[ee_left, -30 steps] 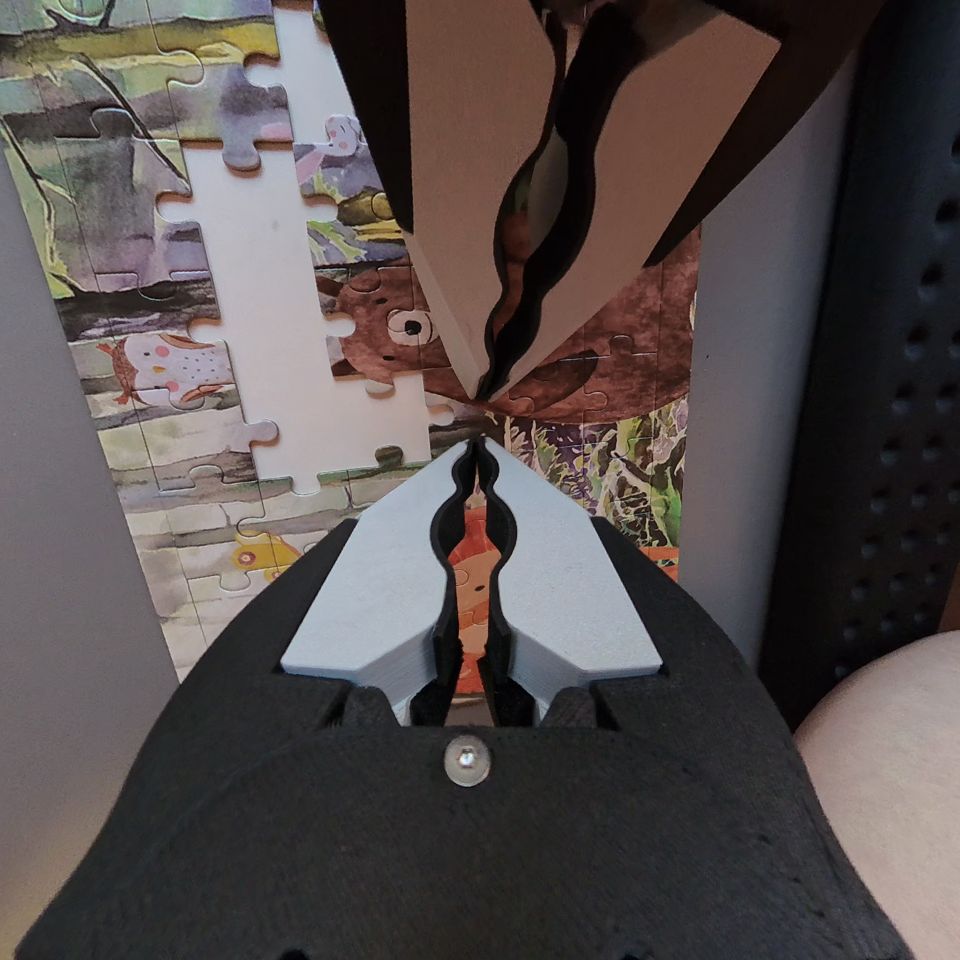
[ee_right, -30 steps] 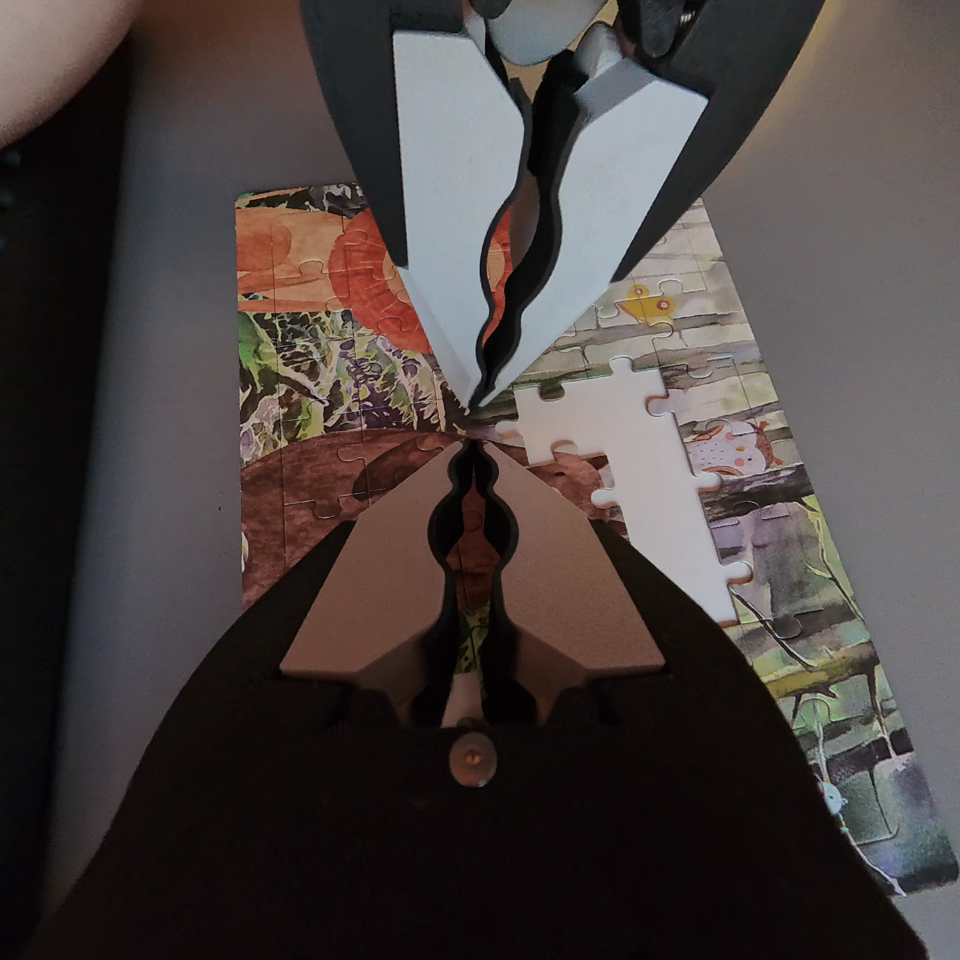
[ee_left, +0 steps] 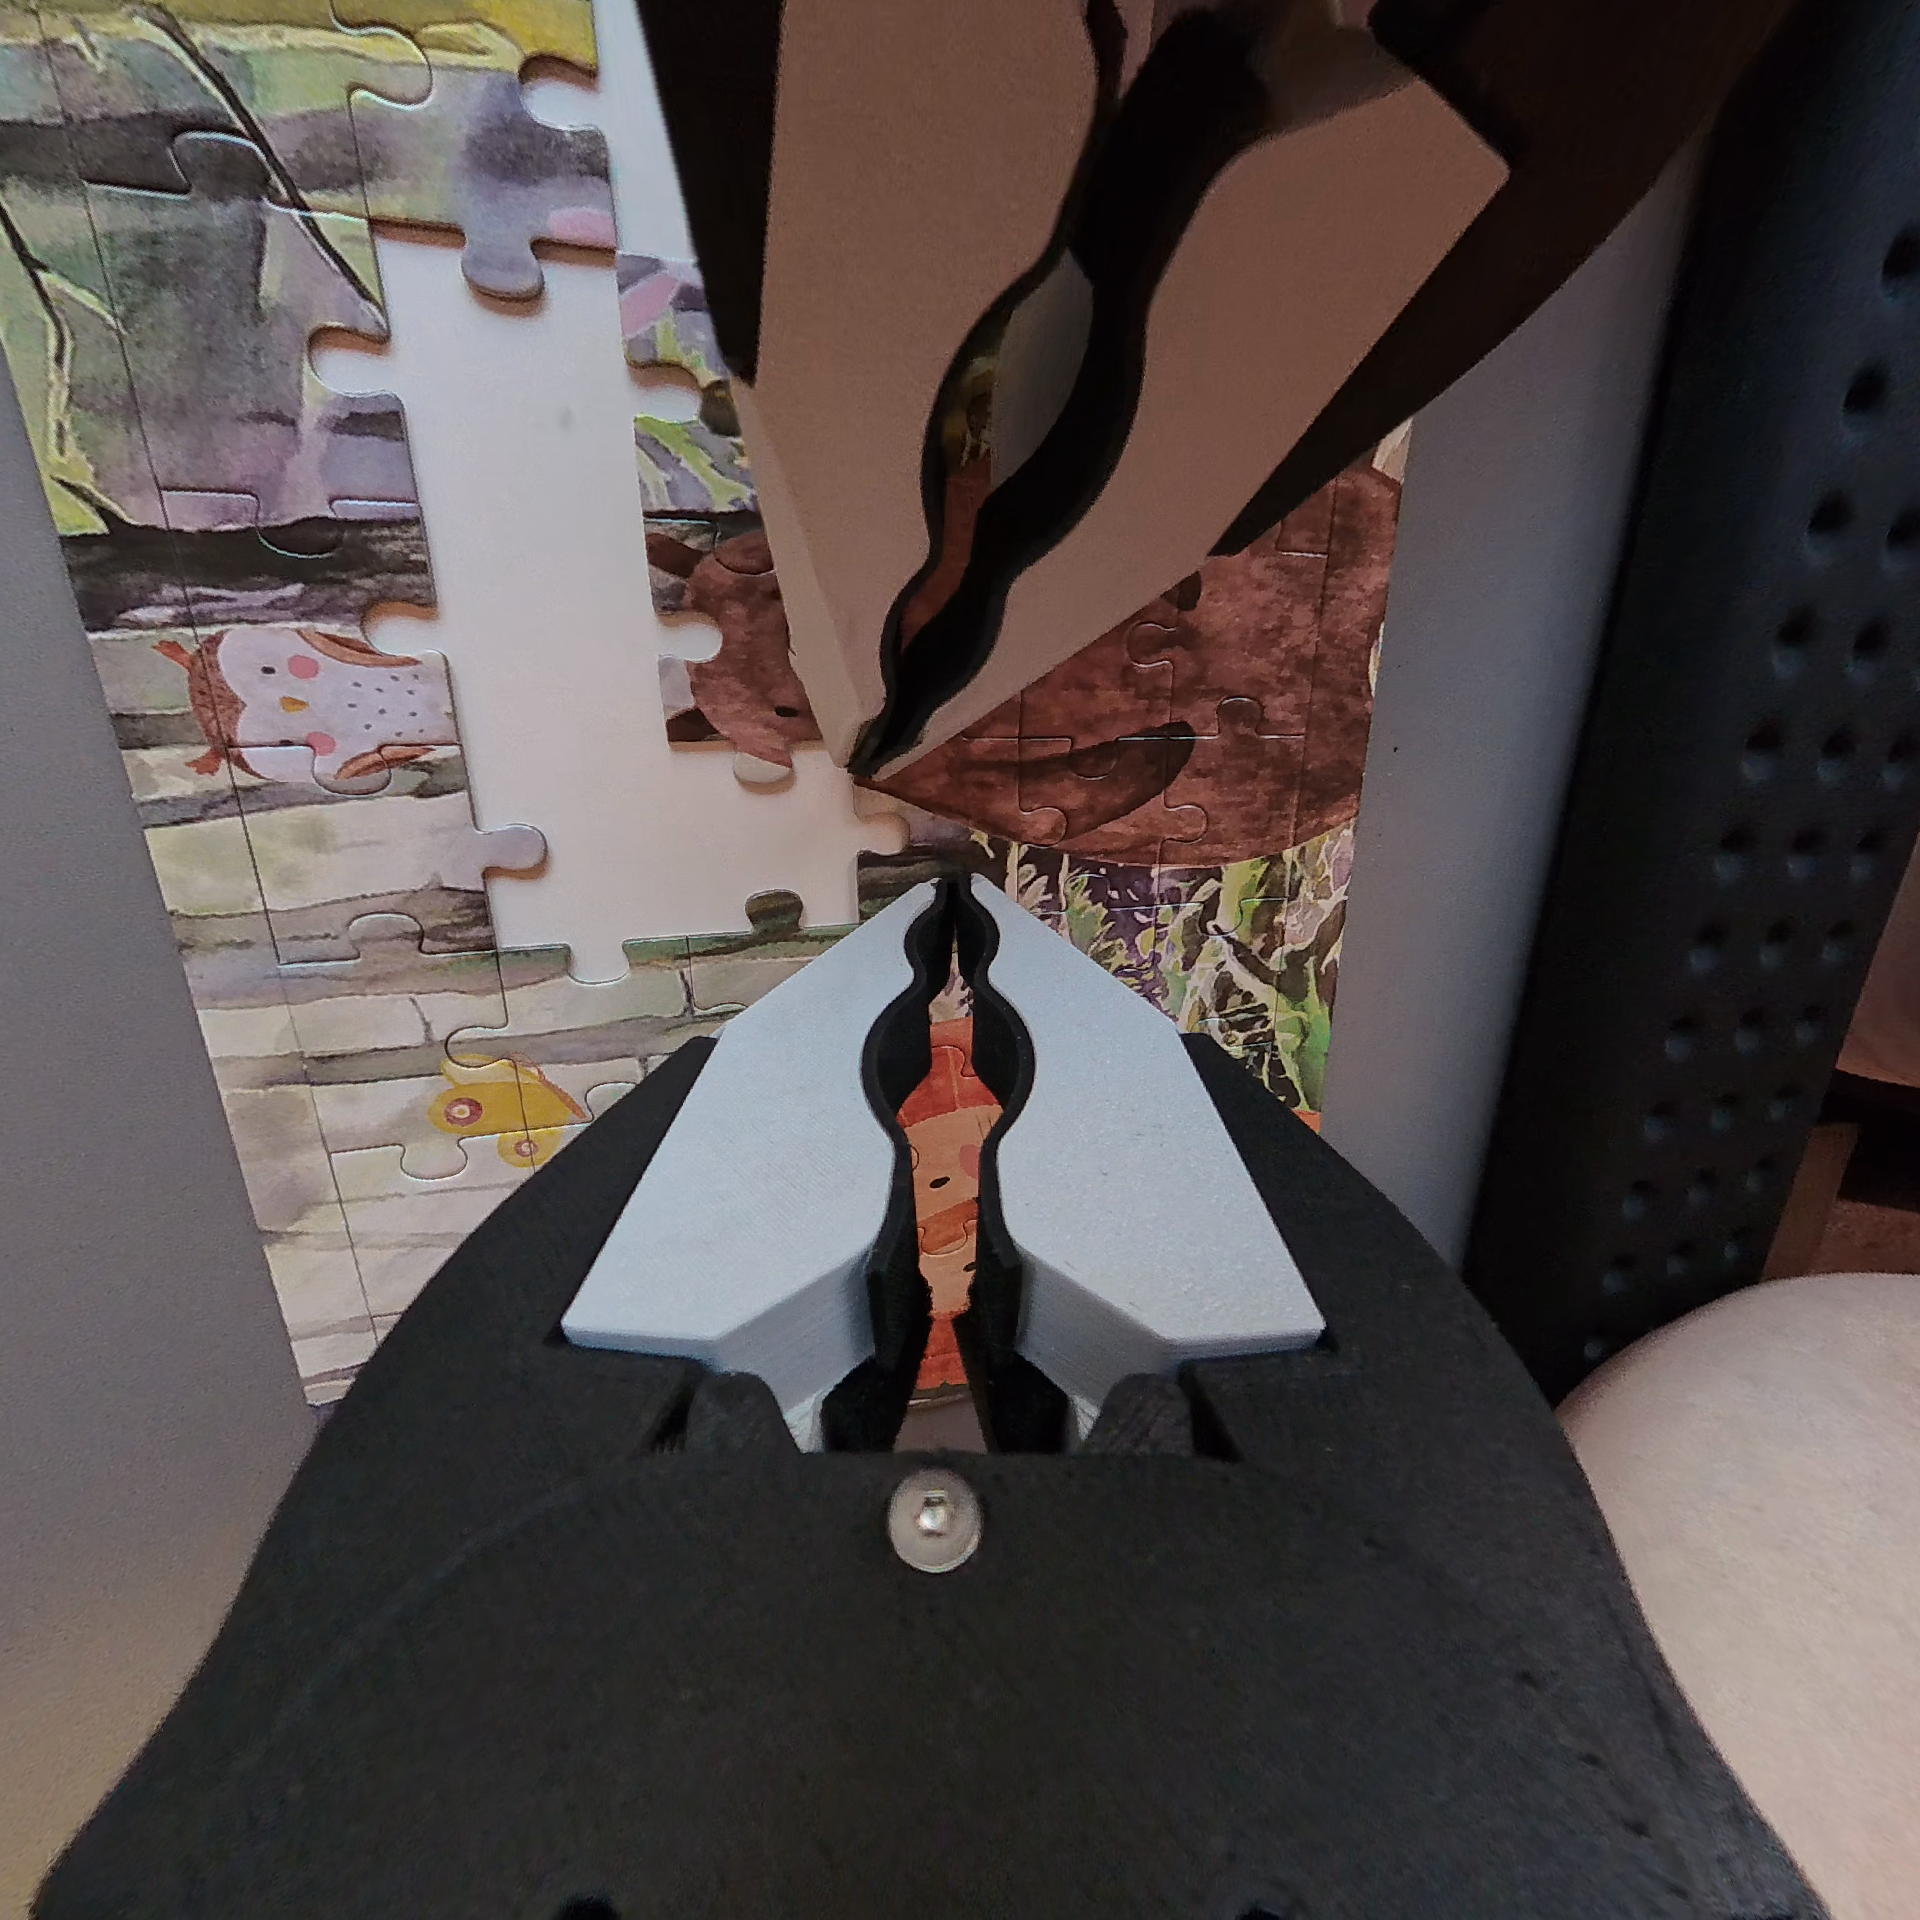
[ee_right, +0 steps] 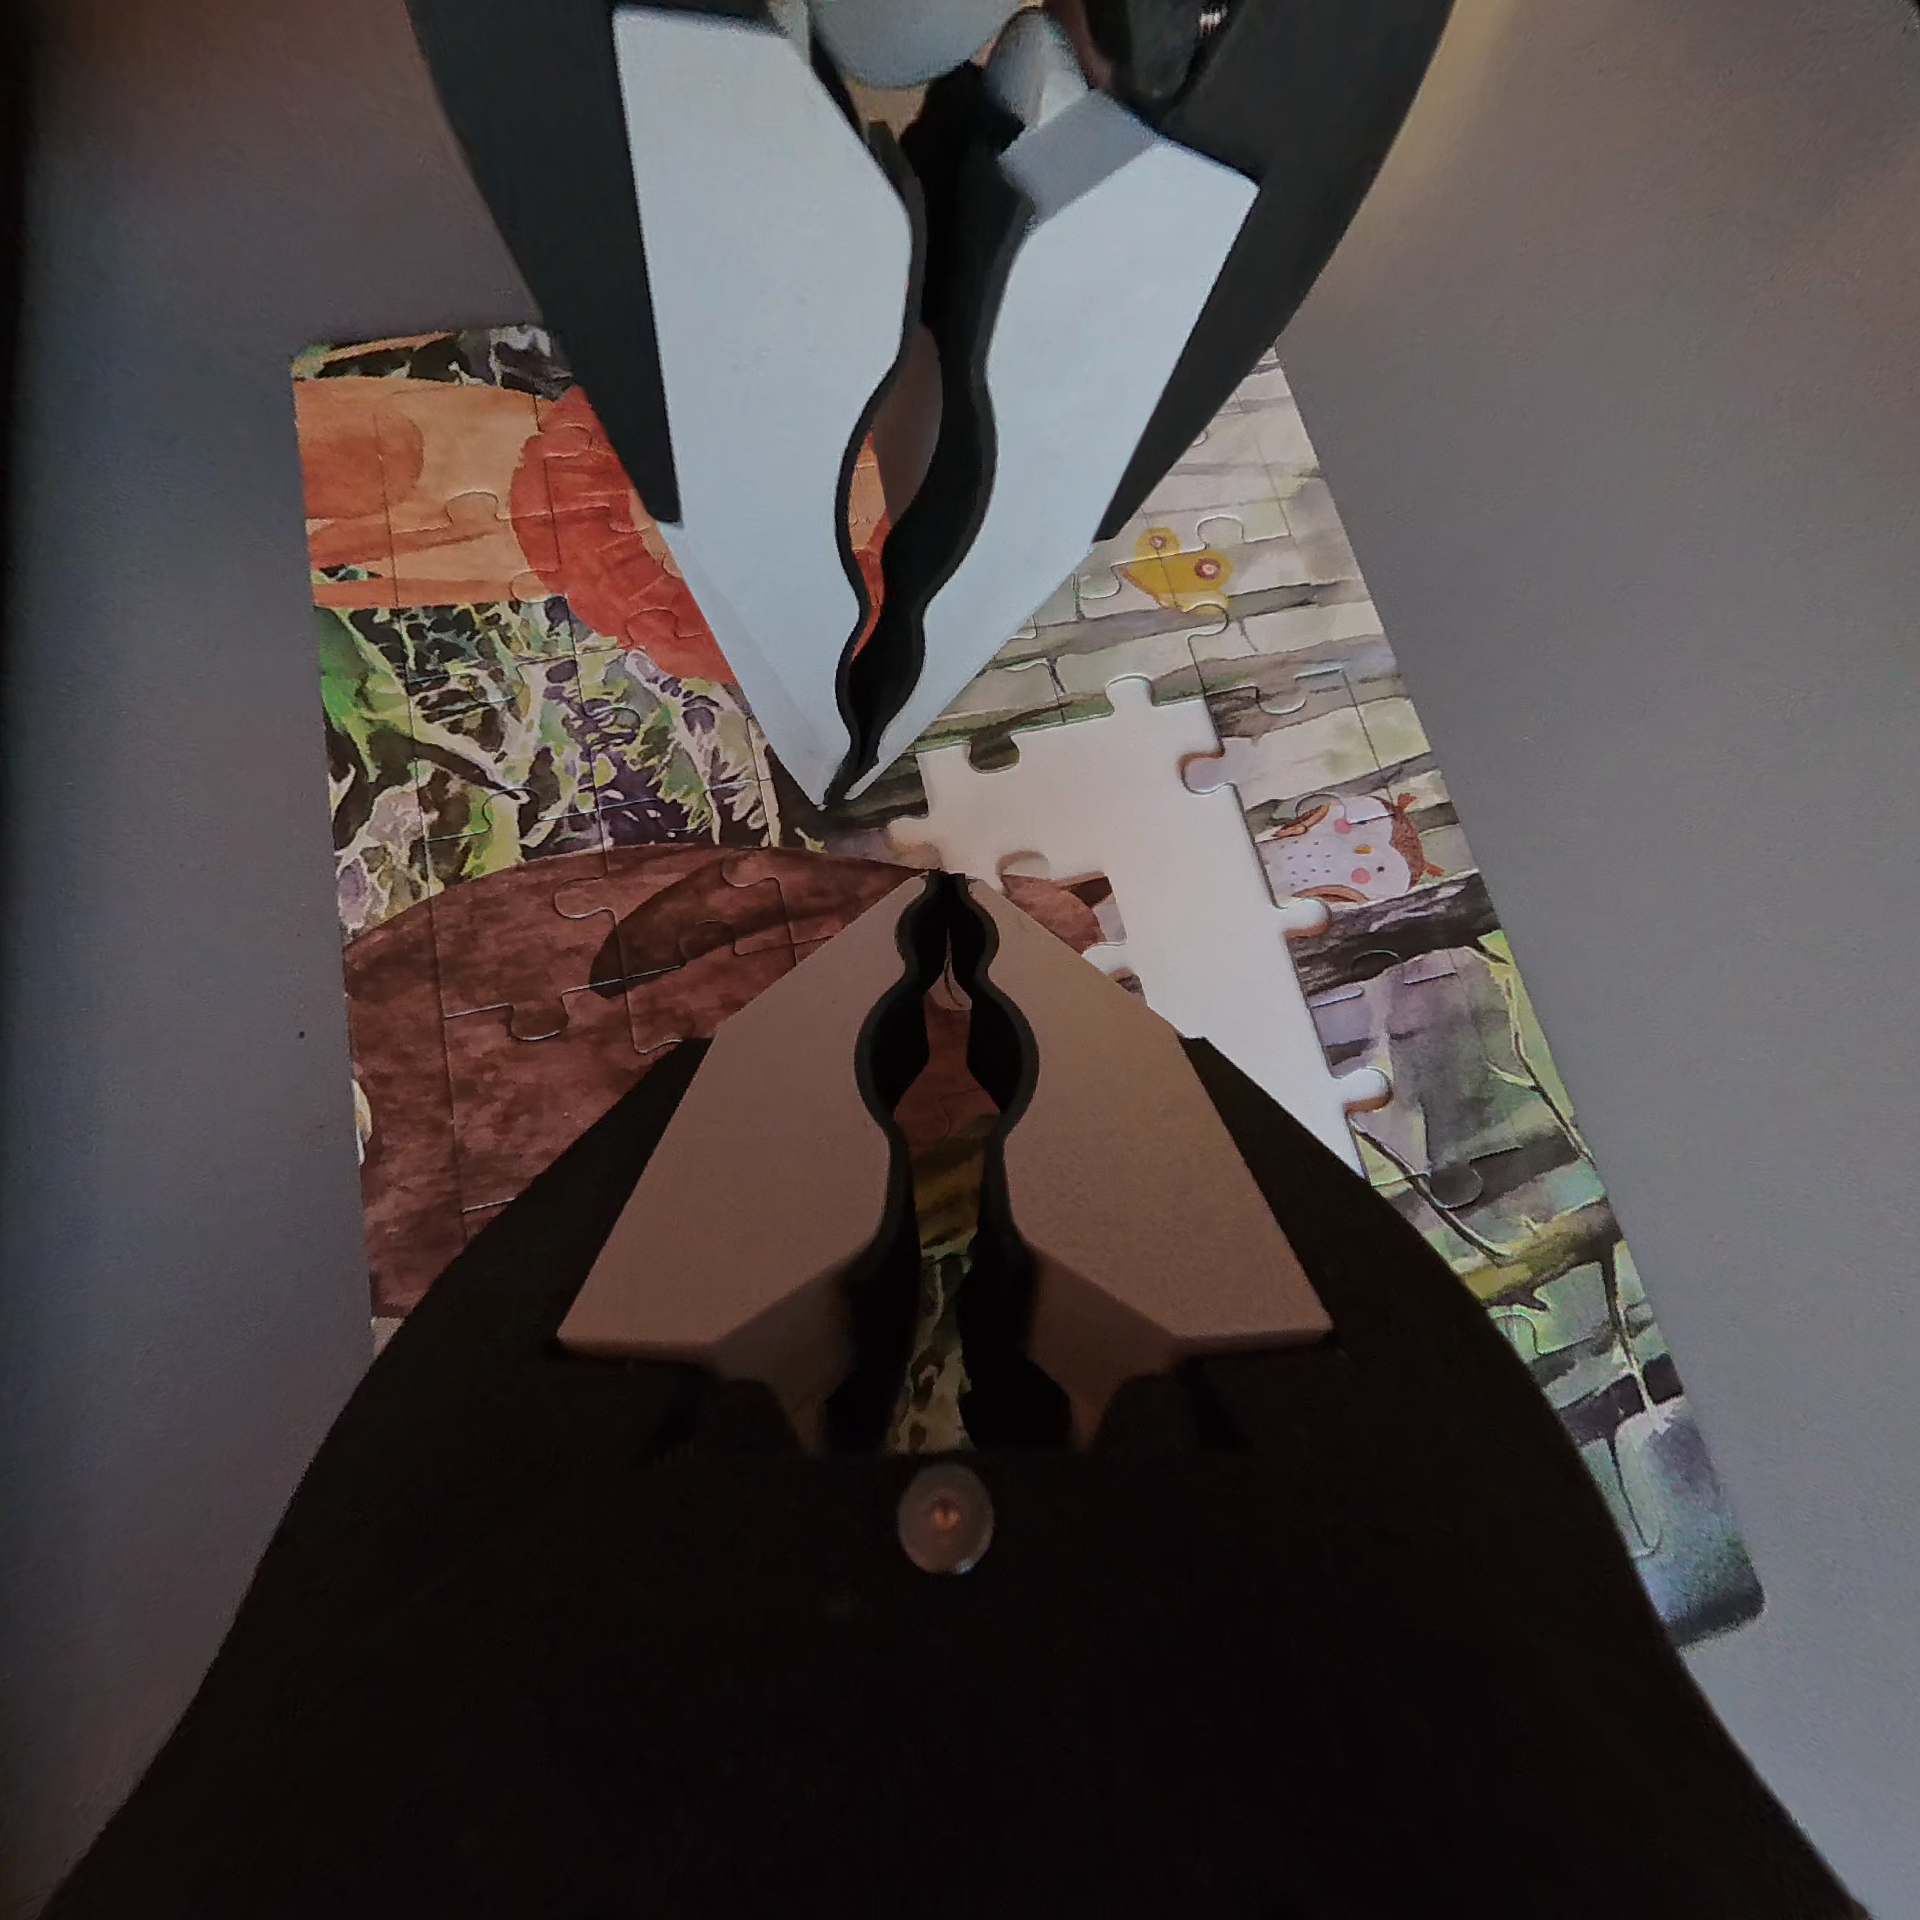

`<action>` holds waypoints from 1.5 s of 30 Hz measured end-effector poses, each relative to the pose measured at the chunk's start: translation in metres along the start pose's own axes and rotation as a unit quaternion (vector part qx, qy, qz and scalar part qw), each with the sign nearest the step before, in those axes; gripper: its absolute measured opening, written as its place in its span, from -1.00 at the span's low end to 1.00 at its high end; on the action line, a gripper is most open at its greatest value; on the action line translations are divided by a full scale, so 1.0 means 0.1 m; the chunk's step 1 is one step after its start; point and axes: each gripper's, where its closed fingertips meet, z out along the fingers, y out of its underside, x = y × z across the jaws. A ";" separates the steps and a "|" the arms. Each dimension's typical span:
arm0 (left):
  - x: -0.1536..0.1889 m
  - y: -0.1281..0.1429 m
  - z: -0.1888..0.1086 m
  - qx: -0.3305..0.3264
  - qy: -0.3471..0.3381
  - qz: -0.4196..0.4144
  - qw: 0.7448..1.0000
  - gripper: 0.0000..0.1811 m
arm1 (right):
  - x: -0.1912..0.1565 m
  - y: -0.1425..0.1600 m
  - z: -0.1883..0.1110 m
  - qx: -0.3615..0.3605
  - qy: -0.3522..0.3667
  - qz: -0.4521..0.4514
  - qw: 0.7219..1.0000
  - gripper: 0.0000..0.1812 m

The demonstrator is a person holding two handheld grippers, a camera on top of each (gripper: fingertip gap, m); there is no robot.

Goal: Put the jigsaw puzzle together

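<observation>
The jigsaw puzzle [ee_left: 312, 914] lies flat on a pale table, mostly joined, with an owl, a brown bear and an orange fox in its picture. An irregular white gap [ee_left: 540, 623] is open in its middle and also shows in the right wrist view [ee_right: 1174, 862]. My left gripper [ee_left: 956, 883], with light blue fingers, is shut and empty, tips down on the puzzle [ee_right: 520, 987] just below the gap's corner. My right gripper [ee_right: 940, 878], with beige fingers, is shut and empty, tips on the brown bear at the gap's edge. The two grippers face each other, tips a short way apart.
The grey table [ee_left: 83, 935] surrounds the puzzle on both long sides. A black perforated panel [ee_left: 1766, 727] stands along the puzzle's right side in the left wrist view. Part of a person's limb [ee_left: 1766, 1558] shows at the lower right. From the left gripper's tips to the puzzle [ee_right: 520, 987] is close to 6 centimetres. My left wrist view [ee_left: 1251, 743] looks at it from another angle.
My right gripper has slid sideways toward the white gap, so its tips no longer line up with the left gripper's. The left gripper and the puzzle have stayed put.
</observation>
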 end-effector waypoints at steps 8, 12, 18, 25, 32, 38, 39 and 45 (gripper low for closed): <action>0.00 0.00 0.00 0.013 0.014 -0.013 1.000 -1.00 | 0.00 -0.01 0.00 0.005 0.041 -0.048 0.998 -1.00; -0.04 0.02 -0.03 0.011 -0.017 0.018 1.000 -1.00 | -0.04 -0.15 -0.09 0.046 0.032 -0.031 0.998 -1.00; -0.10 -0.01 -0.13 0.041 -0.035 0.010 0.999 -1.00 | 0.00 -0.11 -0.12 0.037 0.035 -0.038 0.998 -1.00; -0.16 0.02 -0.04 0.033 -0.025 -0.008 0.999 -1.00 | -0.01 -0.09 -0.07 0.021 0.043 -0.049 0.998 -1.00; -0.17 0.02 -0.03 0.027 -0.030 -0.014 0.999 -1.00 | -0.04 -0.05 -0.03 0.012 0.023 -0.038 0.999 -1.00; -0.17 0.02 -0.04 0.026 -0.034 -0.008 0.999 -1.00 | -0.04 -0.01 -0.01 -0.004 0.033 -0.060 0.998 -1.00; -0.17 0.02 -0.04 0.027 -0.033 -0.009 0.999 -1.00 | -0.04 -0.01 -0.02 -0.006 0.036 -0.062 0.997 -1.00; -0.17 0.02 -0.04 0.030 -0.029 -0.013 0.999 -1.00 | -0.11 0.02 -0.09 -0.006 0.016 -0.050 0.999 -1.00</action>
